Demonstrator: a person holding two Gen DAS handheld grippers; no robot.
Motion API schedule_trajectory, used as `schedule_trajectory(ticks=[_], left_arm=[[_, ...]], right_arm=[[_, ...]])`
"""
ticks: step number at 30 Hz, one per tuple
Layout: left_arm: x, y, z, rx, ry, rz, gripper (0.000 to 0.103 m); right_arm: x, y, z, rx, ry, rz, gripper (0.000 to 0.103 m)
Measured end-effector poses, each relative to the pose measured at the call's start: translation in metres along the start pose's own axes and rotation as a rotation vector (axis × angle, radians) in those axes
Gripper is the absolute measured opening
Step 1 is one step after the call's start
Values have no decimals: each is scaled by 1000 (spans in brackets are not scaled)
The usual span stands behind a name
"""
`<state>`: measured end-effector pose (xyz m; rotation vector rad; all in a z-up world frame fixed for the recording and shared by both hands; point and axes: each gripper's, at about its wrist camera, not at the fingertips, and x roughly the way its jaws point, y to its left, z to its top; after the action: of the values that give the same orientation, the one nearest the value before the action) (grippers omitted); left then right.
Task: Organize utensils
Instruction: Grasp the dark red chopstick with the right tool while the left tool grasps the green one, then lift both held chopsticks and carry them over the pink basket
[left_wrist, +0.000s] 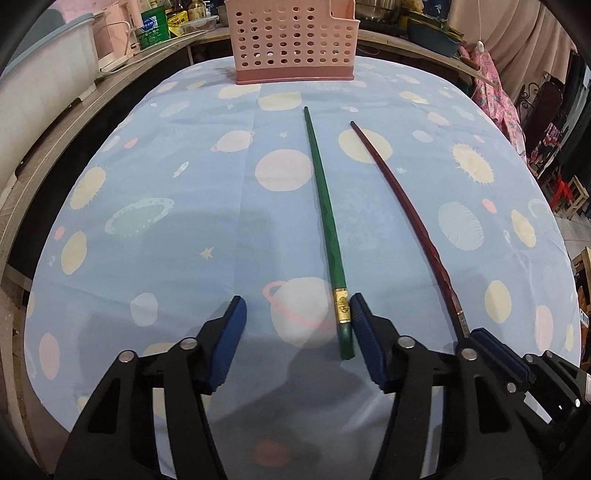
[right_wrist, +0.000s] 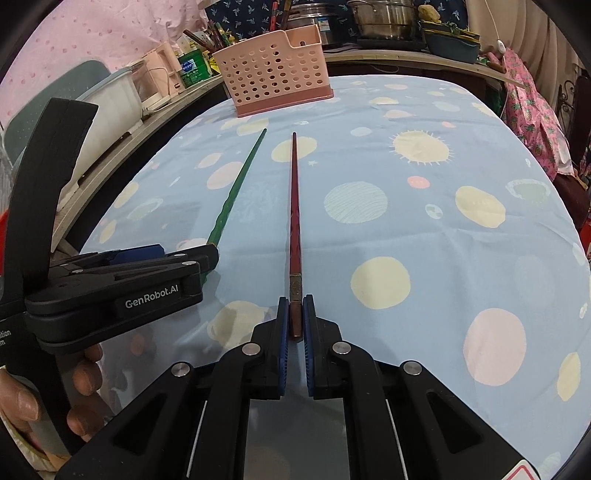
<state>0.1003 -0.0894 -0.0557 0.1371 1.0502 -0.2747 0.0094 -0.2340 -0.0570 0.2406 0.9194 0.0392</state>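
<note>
Table wore a blue planet-print cloth (left_wrist: 166, 240); a pink perforated basket (left_wrist: 295, 40) stood at its far edge, with cluttered shelves and steel pots (right_wrist: 384, 18) behind. Left gripper (left_wrist: 297, 325) jaws were apart, the green chopstick (left_wrist: 325, 221) lying on the cloth against the right pad. Right gripper (right_wrist: 295, 321) was clamped on the red chopstick (right_wrist: 294, 214).

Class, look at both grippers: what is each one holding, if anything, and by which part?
The right gripper is shut on the red chopstick at its thick decorated end. The left gripper holds nothing; its open jaws straddle the green chopstick's thick end.
</note>
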Motion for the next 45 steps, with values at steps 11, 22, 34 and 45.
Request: schedule_trajectory(ticks=[11, 22, 34, 45], left_arm=[[-6, 7, -1, -11, 23, -74, 7], [-45, 27, 9, -70, -39, -109, 7], [-102, 49, 44, -124, -179, -127, 7], [-137, 60, 103, -129, -317, -113, 7]], right_arm=[[-1, 1, 0, -2, 3, 3, 7], [-30, 4, 19, 6, -65, 21, 7], [-77, -1, 79, 24, -222, 43, 7], [-106, 3, 151, 19, -388, 77, 7]])
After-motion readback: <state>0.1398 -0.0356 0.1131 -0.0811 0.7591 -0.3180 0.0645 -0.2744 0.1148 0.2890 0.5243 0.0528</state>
